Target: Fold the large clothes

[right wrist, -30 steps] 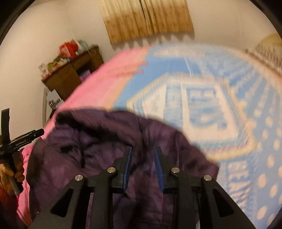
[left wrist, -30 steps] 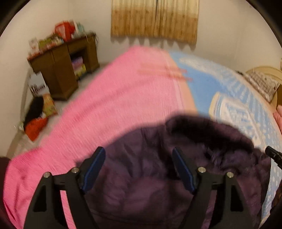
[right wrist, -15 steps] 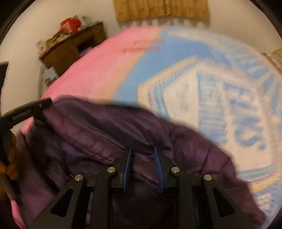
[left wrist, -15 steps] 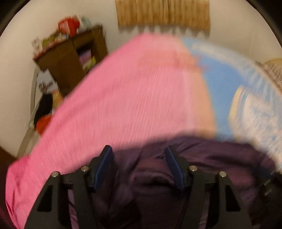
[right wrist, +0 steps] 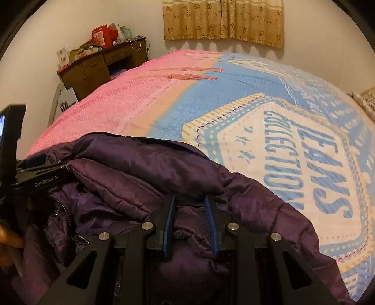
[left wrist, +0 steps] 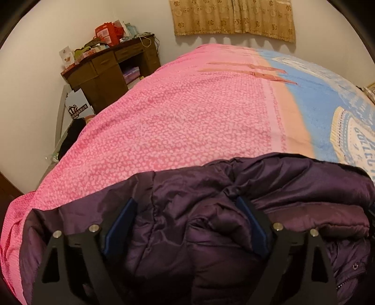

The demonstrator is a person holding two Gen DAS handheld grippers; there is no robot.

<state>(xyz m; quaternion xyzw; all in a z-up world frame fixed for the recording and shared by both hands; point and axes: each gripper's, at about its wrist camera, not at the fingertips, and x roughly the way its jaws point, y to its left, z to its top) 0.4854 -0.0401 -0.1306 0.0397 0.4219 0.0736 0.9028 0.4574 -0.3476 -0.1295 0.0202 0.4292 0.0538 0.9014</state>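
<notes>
A dark purple puffer jacket [left wrist: 211, 234] lies bunched on the near part of a bed with a pink and blue blanket [left wrist: 187, 117]. My left gripper [left wrist: 185, 203] sits over the jacket's left side. Its jaws are opening wide, a puffy fold bulges between the blue pads [left wrist: 119, 223], and they do not press on it. In the right wrist view the jacket [right wrist: 140, 178] fills the lower left. My right gripper [right wrist: 190, 199] is shut on a quilted fold of the jacket. The left tool's black frame [right wrist: 44, 183] and a hand [right wrist: 9, 241] show at the left edge.
A brown wooden desk [left wrist: 112, 68] piled with boxes stands by the far left wall, with bags on the floor [left wrist: 72, 136] beside the bed. A tan curtain [left wrist: 234, 18] hangs on the back wall. A pillow [right wrist: 368, 101] lies at the far right.
Both grippers came down toward the bed with the jacket, which now rests lower and flatter. The left jaws narrowed, then spread wide again. The right jaws stayed shut on the fabric.
</notes>
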